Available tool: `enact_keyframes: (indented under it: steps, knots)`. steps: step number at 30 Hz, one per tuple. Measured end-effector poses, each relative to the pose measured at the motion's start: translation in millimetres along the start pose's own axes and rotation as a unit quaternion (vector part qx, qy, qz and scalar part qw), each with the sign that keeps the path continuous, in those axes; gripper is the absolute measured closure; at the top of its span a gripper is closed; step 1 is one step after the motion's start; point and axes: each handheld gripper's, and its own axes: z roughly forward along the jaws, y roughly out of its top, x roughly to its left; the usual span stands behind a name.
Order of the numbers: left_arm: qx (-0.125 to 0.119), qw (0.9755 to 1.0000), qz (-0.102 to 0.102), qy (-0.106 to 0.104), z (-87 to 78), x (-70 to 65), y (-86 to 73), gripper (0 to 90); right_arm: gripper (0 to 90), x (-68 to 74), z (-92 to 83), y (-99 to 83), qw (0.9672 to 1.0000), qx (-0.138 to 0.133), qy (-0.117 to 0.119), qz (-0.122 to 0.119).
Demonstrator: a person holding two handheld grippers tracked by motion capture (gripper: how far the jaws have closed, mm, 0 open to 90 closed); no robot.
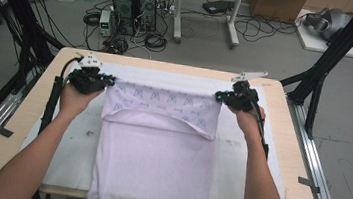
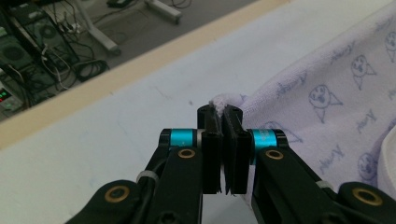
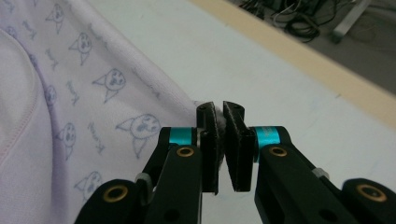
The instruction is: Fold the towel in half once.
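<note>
Forearms frame the pale towel point(image 1: 153, 152) on the table point(image 1: 15, 131) in the high view, its far edge lifted. Left gripper point(image 2: 223, 114) pinches one far corner in its view. Right gripper point(image 3: 219, 112) pinches the other corner in its view.

A wooden table point(image 1: 22, 112) carries a white mat point(image 1: 79, 139). Behind the table, on the grey floor point(image 1: 269, 60), stand two black computer towers point(image 1: 134, 6) among tangled cables point(image 1: 156, 41). A cardboard box point(image 1: 276, 5) sits farther right.
</note>
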Motion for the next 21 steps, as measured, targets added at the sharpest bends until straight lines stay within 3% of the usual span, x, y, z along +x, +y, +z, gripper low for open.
enact_keyframes:
  steps: [3, 6, 7, 9, 10, 16, 18, 21]
  knots:
    - [-0.007, 0.9999, 0.009, 0.011, -3.4, 9.0, 26.7, 86.5, 85.3, -6.9, -8.0, 24.0, 0.9998, -0.008, -0.014, -0.009]
    - [-0.014, 0.9998, 0.006, 0.012, -2.3, 13.3, 39.1, 84.9, 84.2, -15.0, -11.3, 42.9, 0.9997, -0.004, -0.023, -0.008]
    - [-0.008, 0.9998, 0.003, 0.02, 0.2, 13.7, 38.8, 78.9, 81.1, -16.1, -10.3, 43.9, 0.9996, -0.005, -0.025, -0.009]
    - [0.014, 0.9997, -0.013, 0.016, 7.0, 16.5, 30.2, 66.1, 64.4, -19.5, -2.7, 39.6, 0.9997, -0.002, -0.021, 0.009]
    - [0.019, 0.9996, -0.014, 0.017, 8.6, 16.8, 25.6, 61.8, 61.3, -20.0, 3.2, 33.4, 0.9996, 0.004, -0.012, 0.026]
    - [0.041, 0.9987, -0.027, -0.007, 11.7, 13.6, -18.2, 56.9, 55.6, -7.6, 16.8, 2.4, 0.9994, 0.015, 0.012, 0.028]
    - [0.044, 0.9983, -0.031, -0.02, 9.8, 9.7, -31.7, 56.5, 54.2, -1.7, 18.8, -2.4, 0.9987, 0.035, 0.025, 0.027]
    - [0.055, 0.9974, -0.035, -0.032, 8.8, 1.7, -47.4, 55.2, 54.1, 9.7, 17.1, -10.7, 0.999, 0.022, 0.036, 0.016]
